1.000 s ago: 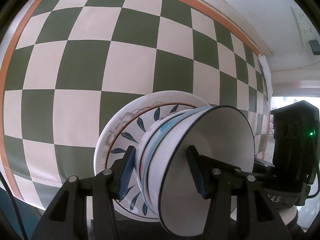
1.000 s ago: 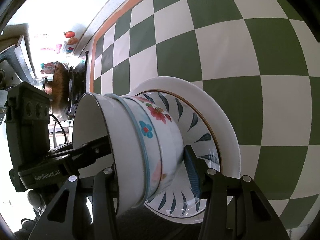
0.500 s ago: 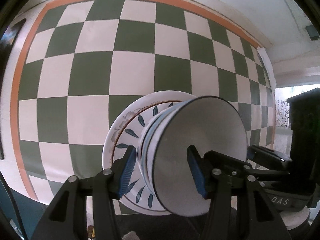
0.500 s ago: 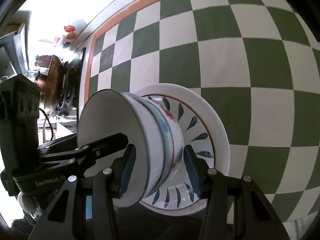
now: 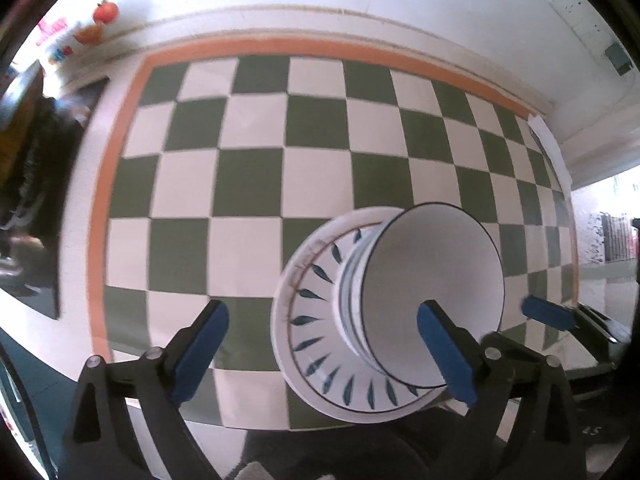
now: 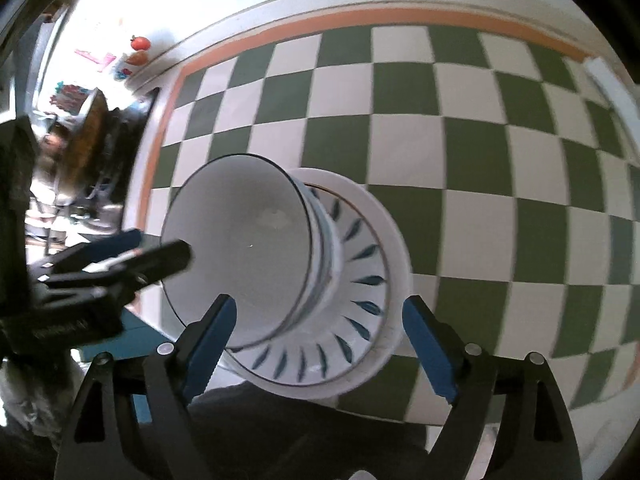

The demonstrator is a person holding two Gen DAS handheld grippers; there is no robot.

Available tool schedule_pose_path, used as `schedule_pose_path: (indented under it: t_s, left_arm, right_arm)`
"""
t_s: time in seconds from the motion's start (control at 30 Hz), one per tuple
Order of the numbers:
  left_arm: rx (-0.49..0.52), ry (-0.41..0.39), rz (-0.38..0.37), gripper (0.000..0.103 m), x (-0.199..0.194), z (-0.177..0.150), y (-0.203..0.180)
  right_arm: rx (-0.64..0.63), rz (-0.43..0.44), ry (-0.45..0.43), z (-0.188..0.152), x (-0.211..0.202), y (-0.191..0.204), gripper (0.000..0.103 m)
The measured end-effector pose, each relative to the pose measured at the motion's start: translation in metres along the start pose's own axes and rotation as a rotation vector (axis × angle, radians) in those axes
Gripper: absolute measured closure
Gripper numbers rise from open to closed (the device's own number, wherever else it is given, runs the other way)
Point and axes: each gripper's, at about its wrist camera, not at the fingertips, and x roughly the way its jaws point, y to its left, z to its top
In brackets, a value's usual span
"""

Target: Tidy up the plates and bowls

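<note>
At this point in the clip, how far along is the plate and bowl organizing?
Done: the white nested bowls sit stacked on the leaf-patterned white plate, which rests on the green-and-white checkered cloth. In hand: nothing. The left gripper and right gripper are both open, their blue-padded fingers spread clear of the stack. Left: no other loose dishes show in either view, so the job looks finished or nearly so.
</note>
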Motion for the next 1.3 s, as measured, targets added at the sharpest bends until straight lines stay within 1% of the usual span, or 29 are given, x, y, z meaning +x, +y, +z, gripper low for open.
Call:
schedule_pose_path:
  t_s: [0.13, 0.2, 0.27, 0.37, 0.5, 0.63, 0.77, 0.83, 0.97, 1.17, 1.3]
  left_arm:
    - [0.015, -0.049, 0.007, 0.007, -0.014, -0.006, 0.001]
    - [0.013, -0.067, 0.01, 0.006, -0.021, -0.01, 0.001]
    - [0.024, -0.113, 0.019, 0.004, -0.032, -0.015, 0.001]
    - [0.045, -0.186, 0.041, 0.004, -0.049, -0.023, -0.002]
    - [0.072, -0.261, 0.071, 0.004, -0.069, -0.035, -0.009]
    - [0.08, -0.295, 0.083, 0.001, -0.083, -0.048, -0.016]
    - [0.069, -0.329, 0.079, 0.001, -0.099, -0.063, -0.023]
    - [0.059, -0.361, 0.074, 0.001, -0.111, -0.075, -0.027]
    - [0.036, -0.413, 0.09, 0.001, -0.138, -0.099, -0.036]
    - [0.027, -0.505, 0.124, 0.001, -0.192, -0.148, -0.052]
    - [0.027, -0.539, 0.134, 0.001, -0.219, -0.177, -0.056]
  right_arm:
    - [0.02, -0.055, -0.05, -0.014, -0.021, 0.003, 0.014]
    - [0.034, -0.058, -0.073, -0.021, -0.03, 0.006, 0.013]
    - [0.044, -0.055, -0.097, -0.028, -0.039, 0.01, 0.012]
    - [0.045, -0.087, -0.156, -0.039, -0.054, 0.017, 0.01]
    - [0.049, -0.11, -0.214, -0.053, -0.068, 0.024, 0.008]
    - [0.038, -0.131, -0.262, -0.068, -0.083, 0.03, 0.006]
    - [0.019, -0.141, -0.317, -0.087, -0.105, 0.033, 0.005]
    - [0.015, -0.135, -0.341, -0.096, -0.117, 0.033, 0.004]
    - [-0.01, -0.128, -0.4, -0.118, -0.146, 0.036, 0.004]
    - [-0.084, -0.143, -0.474, -0.165, -0.198, 0.057, 0.004]
    - [-0.098, -0.141, -0.531, -0.2, -0.231, 0.073, 0.003]
